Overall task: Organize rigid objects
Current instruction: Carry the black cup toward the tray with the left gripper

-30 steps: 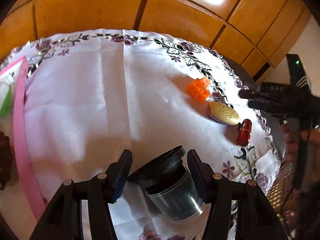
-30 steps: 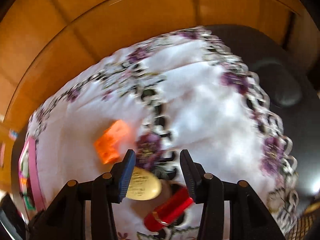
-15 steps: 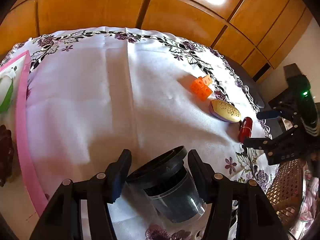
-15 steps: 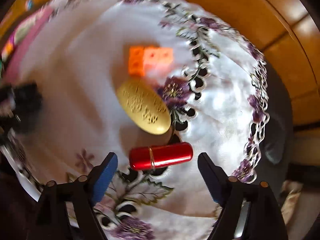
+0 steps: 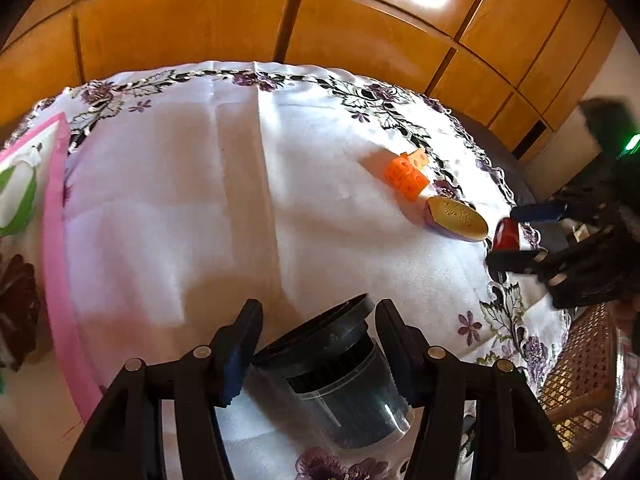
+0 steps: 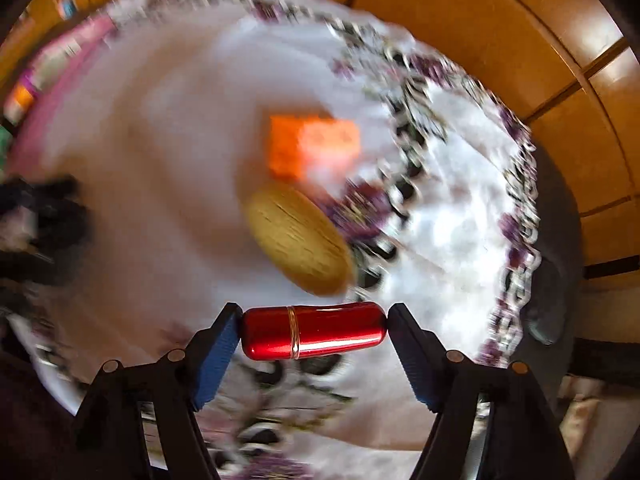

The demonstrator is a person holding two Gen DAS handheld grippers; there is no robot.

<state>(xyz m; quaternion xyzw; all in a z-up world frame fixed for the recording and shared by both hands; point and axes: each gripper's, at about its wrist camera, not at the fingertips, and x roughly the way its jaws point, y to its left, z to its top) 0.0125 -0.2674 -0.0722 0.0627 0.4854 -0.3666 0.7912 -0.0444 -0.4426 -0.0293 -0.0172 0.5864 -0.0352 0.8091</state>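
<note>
My left gripper (image 5: 316, 344) is shut on a dark jar with a black lid (image 5: 344, 392), held tilted low over the white tablecloth (image 5: 200, 200). In the right wrist view, a red lipstick-like case (image 6: 320, 330) lies crosswise between the pads of my right gripper (image 6: 314, 332). Its jaws are closing and the pads touch both ends of the case. Beyond it lie a gold oval case (image 6: 298, 240) and orange blocks (image 6: 312, 144). The left wrist view shows the right gripper (image 5: 520, 236) at the cloth's right edge around the red case (image 5: 507, 234).
A pink-rimmed tray (image 5: 56, 240) with green and brown items sits at the left of the table. Wooden wall panels (image 5: 240, 20) stand behind the table. A wicker chair (image 5: 580, 380) is at the lower right, past the lace cloth edge.
The right gripper rolled, spread wide and moved from the gold case onto the red case, then narrowed onto its two ends. The left gripper and jar stayed put.
</note>
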